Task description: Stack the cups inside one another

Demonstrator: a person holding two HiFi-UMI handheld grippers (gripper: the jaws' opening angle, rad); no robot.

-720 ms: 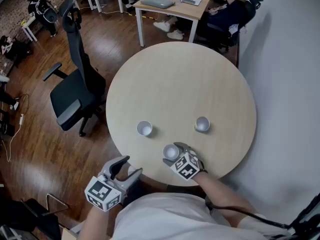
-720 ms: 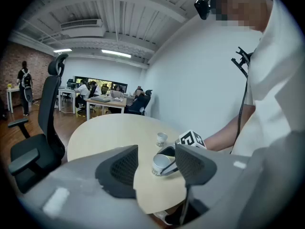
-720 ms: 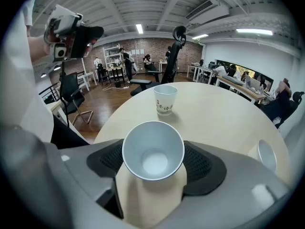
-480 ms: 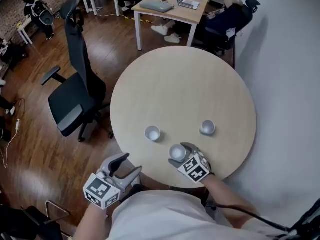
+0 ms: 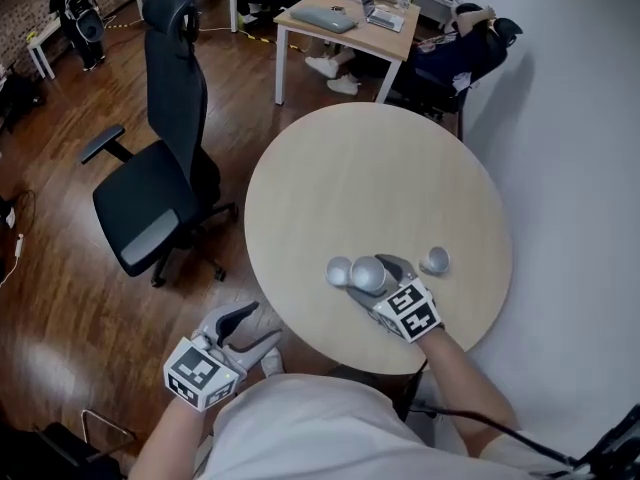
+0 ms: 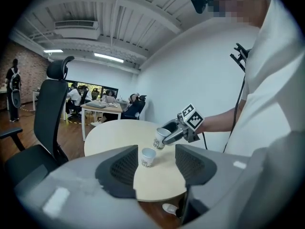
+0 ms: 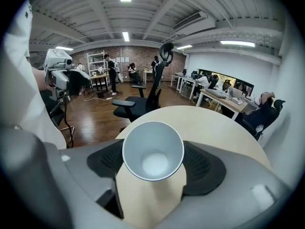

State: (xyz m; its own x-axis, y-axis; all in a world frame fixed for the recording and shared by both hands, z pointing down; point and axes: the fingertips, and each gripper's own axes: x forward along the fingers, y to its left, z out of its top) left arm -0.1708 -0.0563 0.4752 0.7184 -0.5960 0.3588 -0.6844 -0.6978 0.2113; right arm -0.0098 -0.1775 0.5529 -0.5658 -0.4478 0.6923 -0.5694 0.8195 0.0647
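Observation:
Three white paper cups are in play on the round wooden table (image 5: 370, 168). My right gripper (image 5: 378, 276) is shut on one cup (image 5: 364, 273) and holds it tilted, a little above the tabletop. In the right gripper view that held cup (image 7: 153, 149) fills the gap between the jaws, its mouth facing the camera. A second cup (image 5: 339, 270) stands upright just left of it; the same cup (image 6: 148, 157) shows in the left gripper view. The third cup (image 5: 435, 260) stands to the right. My left gripper (image 5: 252, 328) is open and empty, off the table's near-left edge.
A black office chair (image 5: 165, 183) stands left of the table on the wood floor. A white wall runs close along the table's right side. Desks with laptops and seated people (image 5: 345, 18) are at the far end of the room.
My right gripper has carried its cup away from the table's front edge, up beside the left-hand cup. The left gripper has stayed off the table, open.

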